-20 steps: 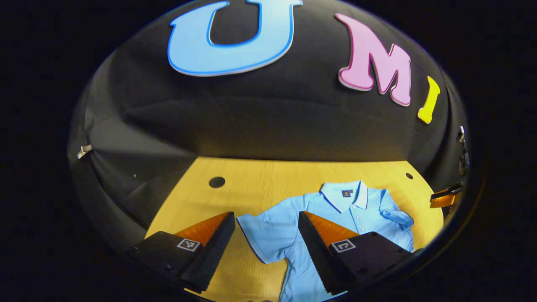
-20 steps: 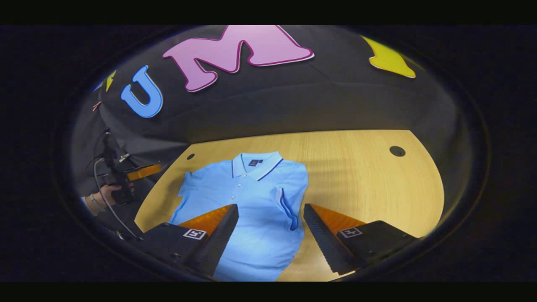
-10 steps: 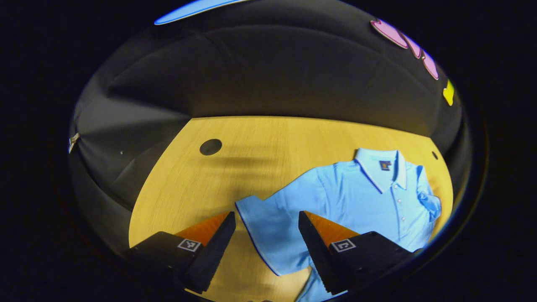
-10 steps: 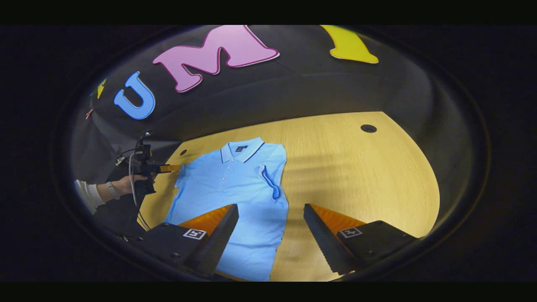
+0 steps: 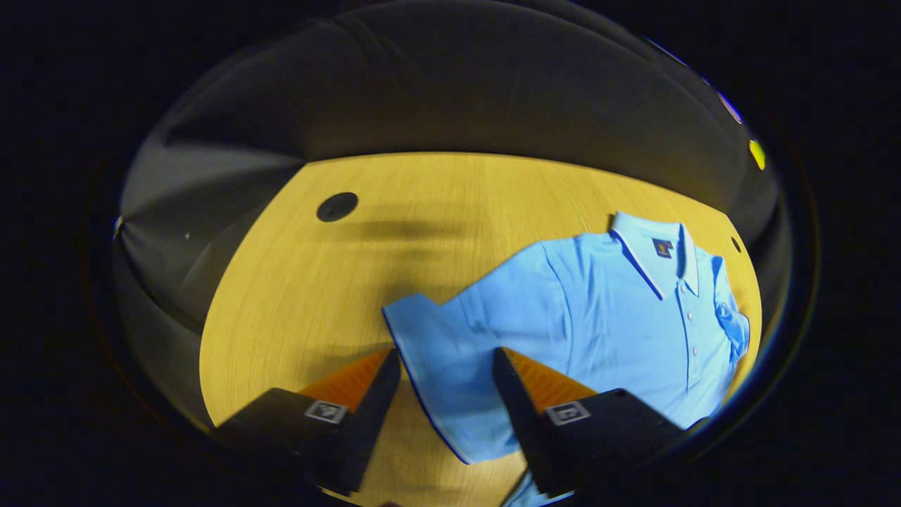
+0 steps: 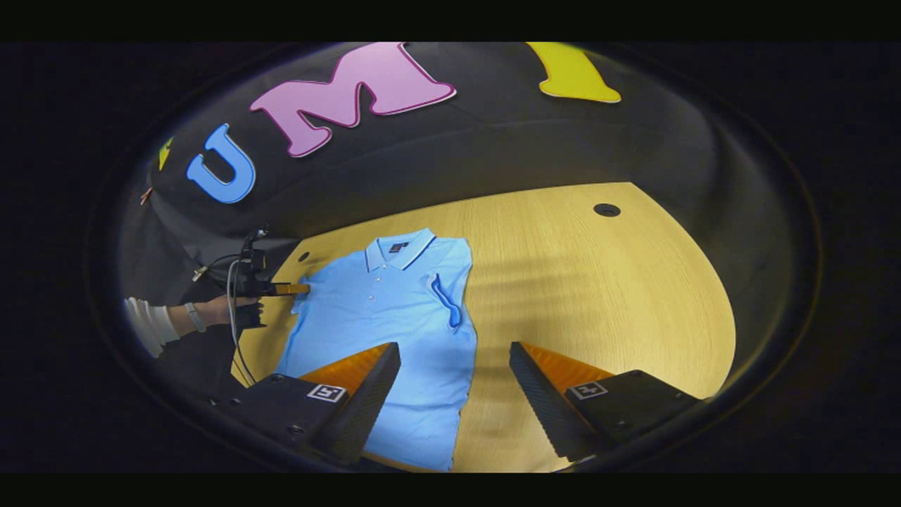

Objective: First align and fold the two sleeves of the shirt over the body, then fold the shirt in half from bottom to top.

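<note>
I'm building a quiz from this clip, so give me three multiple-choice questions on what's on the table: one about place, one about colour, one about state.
1. Where does the left tongs stand?
A. Around the flat sleeve's edge
B. Over the collar
C. Off the table

2. What colour is the shirt?
A. White
B. Light blue
C. Green

3. What state are the sleeves in?
A. Both folded
B. Both flat
C. One folded over the body, one flat

Key: 1 A, the sleeve's hem lies between the open fingers in the left gripper view; 2 B, it shows light blue on the table; 3 C, the folded sleeve lies on the body in the right gripper view, while the other lies spread out.
</note>
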Demonstrator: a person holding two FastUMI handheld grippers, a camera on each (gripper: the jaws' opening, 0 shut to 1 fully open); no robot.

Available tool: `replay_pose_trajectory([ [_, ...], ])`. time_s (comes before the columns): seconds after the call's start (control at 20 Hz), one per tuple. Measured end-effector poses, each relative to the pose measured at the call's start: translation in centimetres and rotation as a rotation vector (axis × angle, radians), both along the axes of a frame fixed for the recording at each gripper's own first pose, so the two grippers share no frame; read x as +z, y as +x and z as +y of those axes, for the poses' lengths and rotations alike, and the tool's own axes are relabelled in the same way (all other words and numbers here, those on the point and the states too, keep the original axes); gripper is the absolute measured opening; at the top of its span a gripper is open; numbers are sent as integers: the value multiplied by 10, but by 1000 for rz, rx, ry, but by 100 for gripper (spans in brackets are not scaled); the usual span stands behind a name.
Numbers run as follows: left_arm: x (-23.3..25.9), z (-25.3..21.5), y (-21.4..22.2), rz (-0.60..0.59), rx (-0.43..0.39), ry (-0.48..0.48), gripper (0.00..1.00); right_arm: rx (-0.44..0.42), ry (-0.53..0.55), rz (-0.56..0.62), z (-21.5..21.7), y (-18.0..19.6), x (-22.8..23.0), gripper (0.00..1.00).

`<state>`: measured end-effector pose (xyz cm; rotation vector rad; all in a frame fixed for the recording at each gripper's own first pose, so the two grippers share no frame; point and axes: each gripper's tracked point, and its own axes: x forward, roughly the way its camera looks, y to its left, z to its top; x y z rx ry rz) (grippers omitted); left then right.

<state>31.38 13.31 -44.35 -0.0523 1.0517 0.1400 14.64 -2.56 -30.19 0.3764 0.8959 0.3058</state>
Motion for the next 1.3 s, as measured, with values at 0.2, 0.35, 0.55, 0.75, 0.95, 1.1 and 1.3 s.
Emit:
replay_pose_trajectory([
  [0.2,5,-15,6,-5,-14,22,12,23,4,-8,4,-3,-2,98],
  [0.35,11,-20,7,-4,-31,-9,6,25,1,-10,2,-10,-1,98],
  [0.55,38,-41,19,-96,-85,-52,6,15,-11,-11,-3,-15,-8,98],
  [0.75,70,-85,30,-169,-208,-93,6,10,2,-14,0,-16,-8,98],
  [0.95,61,-132,22,-109,-265,-158,6,21,-1,-21,1,-17,-8,98],
  [1.1,35,-145,11,-22,-248,-169,14,26,-2,-10,2,-23,-12,98],
  [1.3,46,-160,5,-40,-229,-232,80,27,-6,-1,-2,-33,-15,98],
])
